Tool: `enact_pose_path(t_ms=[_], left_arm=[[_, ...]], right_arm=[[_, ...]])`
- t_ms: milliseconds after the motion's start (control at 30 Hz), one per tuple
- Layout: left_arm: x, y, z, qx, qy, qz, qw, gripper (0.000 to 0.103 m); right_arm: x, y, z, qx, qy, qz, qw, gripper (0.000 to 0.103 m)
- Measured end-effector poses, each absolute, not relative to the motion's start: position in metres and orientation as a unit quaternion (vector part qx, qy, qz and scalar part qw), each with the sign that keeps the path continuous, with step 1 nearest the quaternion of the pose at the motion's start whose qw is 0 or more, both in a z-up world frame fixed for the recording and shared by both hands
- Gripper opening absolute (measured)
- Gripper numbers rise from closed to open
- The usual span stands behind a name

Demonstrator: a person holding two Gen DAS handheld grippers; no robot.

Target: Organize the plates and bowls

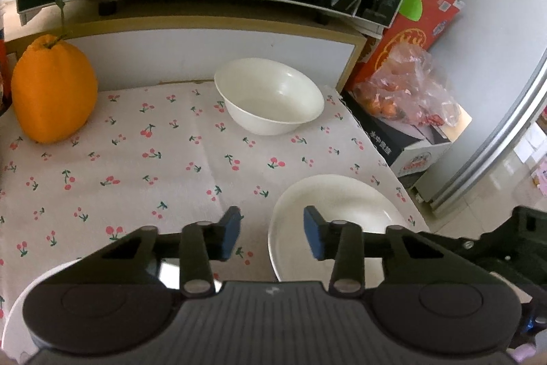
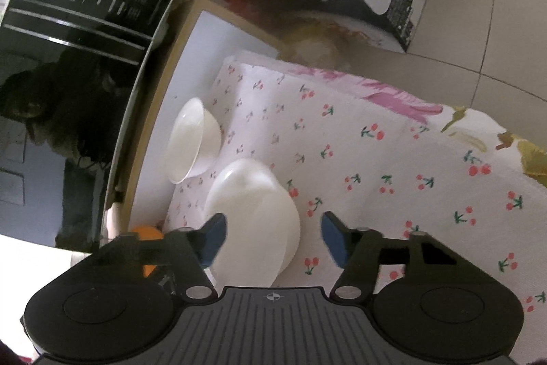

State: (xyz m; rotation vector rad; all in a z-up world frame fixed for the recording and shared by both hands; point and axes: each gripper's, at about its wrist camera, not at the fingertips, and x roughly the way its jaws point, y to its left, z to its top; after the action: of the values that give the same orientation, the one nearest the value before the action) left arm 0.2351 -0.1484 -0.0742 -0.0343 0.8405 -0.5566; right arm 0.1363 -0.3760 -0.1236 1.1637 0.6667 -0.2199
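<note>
1. Fingers of the left gripper (image 1: 271, 233) are spread apart, holding nothing, above the near edge of a white plate (image 1: 342, 204) on the cherry-print cloth (image 1: 136, 166).
2. White bowl (image 1: 270, 94) sits further back, near an orange fruit (image 1: 53, 88).
3. Right gripper (image 2: 271, 236) is likewise released, empty, its fingers either side of the plate (image 2: 253, 221).

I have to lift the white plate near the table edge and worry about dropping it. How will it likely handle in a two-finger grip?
The plate looks glossy and smooth, so probably slippery between the pads. It seems rigid and likely breakable. It lies flat on the cherry cloth, so catching its low rim may be awkward.
</note>
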Motion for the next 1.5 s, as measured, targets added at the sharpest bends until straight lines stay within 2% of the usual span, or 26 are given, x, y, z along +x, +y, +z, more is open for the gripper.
enact_pose_path(t_ms=[133,233,400,1133,1500], left_arm=[[0.234,-0.150,-0.076,-0.014,0.405,-0.268,0.874,0.017],[0.234,-0.149,-0.076,-0.019,0.406,-0.269,0.873,0.012],[0.234,-0.147,-0.076,-0.020,0.404,-0.264,0.876,0.007],[0.192,-0.140,-0.029,-0.004,0.382,-0.285,0.879,0.006],[0.153,-0.128,-0.012,0.010,0.404,-0.288,0.868,0.007]], right_arm=[[0.138,-0.373,-0.126,0.538,0.310,-0.092,0.778,0.027],[0.138,-0.372,-0.127,0.539,0.310,-0.088,0.778,0.018],[0.138,-0.374,-0.130,0.541,0.307,-0.091,0.778,0.011],[0.101,-0.382,-0.082,0.513,0.305,-0.060,0.800,0.010],[0.070,-0.374,-0.050,0.452,0.343,-0.033,0.823,0.010]])
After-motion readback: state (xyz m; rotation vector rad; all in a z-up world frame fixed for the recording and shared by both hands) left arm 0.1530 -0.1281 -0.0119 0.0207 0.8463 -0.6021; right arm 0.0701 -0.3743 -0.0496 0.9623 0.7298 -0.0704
